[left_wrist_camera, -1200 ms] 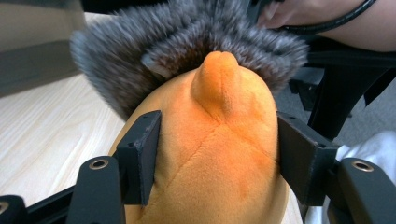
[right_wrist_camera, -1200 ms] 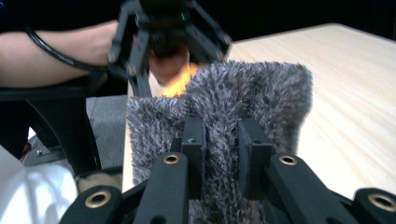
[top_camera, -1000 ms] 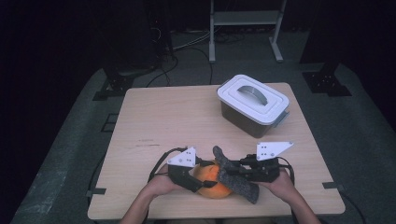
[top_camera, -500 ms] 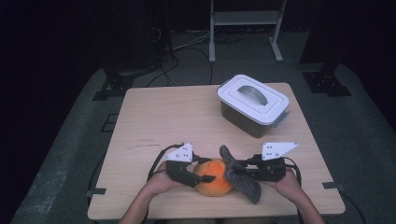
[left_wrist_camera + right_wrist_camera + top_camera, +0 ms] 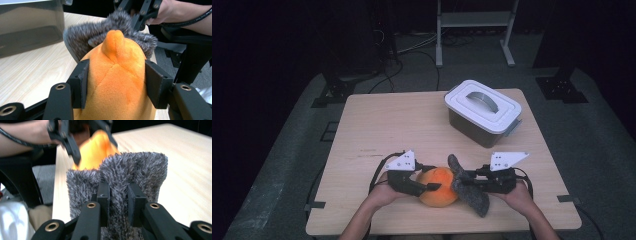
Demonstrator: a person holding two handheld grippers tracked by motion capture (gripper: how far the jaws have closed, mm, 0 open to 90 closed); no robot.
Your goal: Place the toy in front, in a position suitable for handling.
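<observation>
Left gripper: jaws just closing, pads now pressed on orange plush.
Right gripper: clamped on grey furry cloth.
Plush: near table edge, well apart from lidded box.

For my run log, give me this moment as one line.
left gripper: jaws just closing on orange plush toy | right gripper: shut on grey fuzzy cloth | lidded bin: untouched

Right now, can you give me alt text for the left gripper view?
Two black fingers press the sides of an orange plush ball. Behind it, a grey fuzzy cloth is pinched by the right gripper, over a wooden table.
</observation>
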